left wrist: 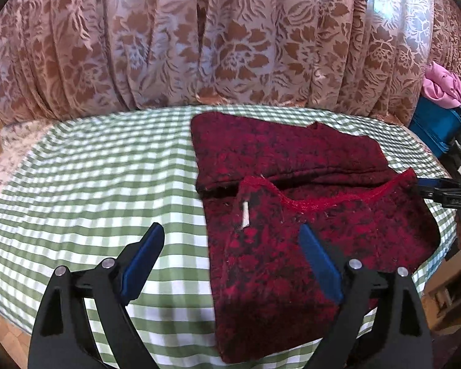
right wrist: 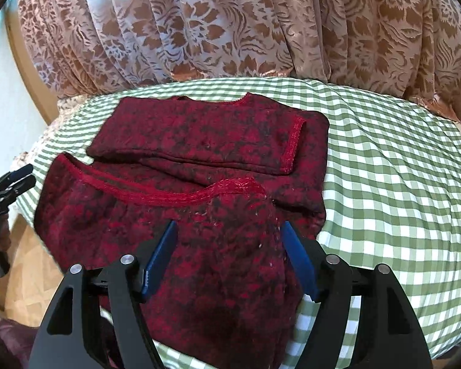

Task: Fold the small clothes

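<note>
The dark red top [left wrist: 307, 215], mottled with black, lies on the worktop [left wrist: 92, 169] with its green and white checked cloth, and it is partly folded. A bright red stitched hem [left wrist: 316, 203] curves across the middle, and a folded-over panel sits behind it toward the curtain. A small white tag [left wrist: 245, 215] pokes out near the left end of that hem. In the right wrist view the near end of the top [right wrist: 224, 246] bulges up in a soft hump and runs down past the worktop edge.

The left claw [left wrist: 232, 236] hangs above the top's left edge, blue fingers [left wrist: 147, 252] spread wide, nothing between them; one finger is over the checked cloth, the other over the red fabric. The right claw [right wrist: 229, 230] stands spread too, straddling the hump; I cannot tell whether its pads touch the fabric.

Behind the worktop hangs a pink and brown flowered curtain [left wrist: 230, 46]. Off to the right, a blue crate [left wrist: 436, 129] holds a heap of pink cloth [left wrist: 442, 83]. Wooden floor [right wrist: 30, 261] shows beside the worktop.
</note>
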`<state>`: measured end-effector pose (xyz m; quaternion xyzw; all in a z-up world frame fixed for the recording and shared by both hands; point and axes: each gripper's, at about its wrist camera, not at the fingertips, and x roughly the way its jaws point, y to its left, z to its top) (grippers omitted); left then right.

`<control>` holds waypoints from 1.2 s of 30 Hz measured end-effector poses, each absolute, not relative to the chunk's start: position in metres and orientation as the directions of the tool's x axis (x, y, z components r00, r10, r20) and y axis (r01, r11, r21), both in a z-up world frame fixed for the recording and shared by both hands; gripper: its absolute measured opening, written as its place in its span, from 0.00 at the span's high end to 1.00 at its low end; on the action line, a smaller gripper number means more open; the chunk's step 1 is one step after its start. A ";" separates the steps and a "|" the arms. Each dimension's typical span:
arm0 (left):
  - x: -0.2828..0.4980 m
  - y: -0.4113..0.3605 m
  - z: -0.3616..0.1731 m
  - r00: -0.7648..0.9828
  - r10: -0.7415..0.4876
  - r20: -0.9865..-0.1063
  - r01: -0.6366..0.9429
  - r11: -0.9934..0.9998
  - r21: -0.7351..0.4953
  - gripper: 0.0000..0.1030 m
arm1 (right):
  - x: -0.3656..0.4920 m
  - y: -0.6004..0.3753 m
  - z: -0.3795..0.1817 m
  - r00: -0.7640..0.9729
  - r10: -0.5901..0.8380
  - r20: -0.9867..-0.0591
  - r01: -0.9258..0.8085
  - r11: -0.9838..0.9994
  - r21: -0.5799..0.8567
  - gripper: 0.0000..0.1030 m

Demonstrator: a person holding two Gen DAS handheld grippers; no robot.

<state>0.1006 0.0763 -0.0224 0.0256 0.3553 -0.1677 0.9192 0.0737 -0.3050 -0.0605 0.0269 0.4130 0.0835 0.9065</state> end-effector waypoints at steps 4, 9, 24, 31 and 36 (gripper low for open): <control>0.111 0.073 -0.029 0.673 -0.320 -0.667 0.339 0.935 -0.106 0.19 | 0.085 -0.302 -0.074 0.628 0.148 -0.764 -0.123 0.988 0.091 0.47; 0.129 0.075 -0.046 0.595 -0.389 -0.704 0.368 0.910 -0.193 0.43 | 0.075 -0.306 -0.073 0.634 0.141 -0.760 -0.118 0.989 0.085 0.75; 0.122 0.109 -0.009 0.664 -0.526 -0.531 0.396 0.850 -0.347 0.85 | 0.059 -0.328 -0.011 0.747 0.190 -0.638 -0.081 0.977 0.196 0.80; 0.182 0.080 0.009 0.743 -0.387 -0.547 0.311 0.922 -0.229 0.85 | 0.117 -0.320 0.009 0.801 0.105 -0.589 0.003 0.984 0.180 0.80; 0.233 0.065 0.011 0.769 -0.306 -0.561 0.257 0.952 -0.166 0.85 | 0.171 -0.319 0.009 0.820 0.008 -0.573 0.080 0.988 0.128 0.80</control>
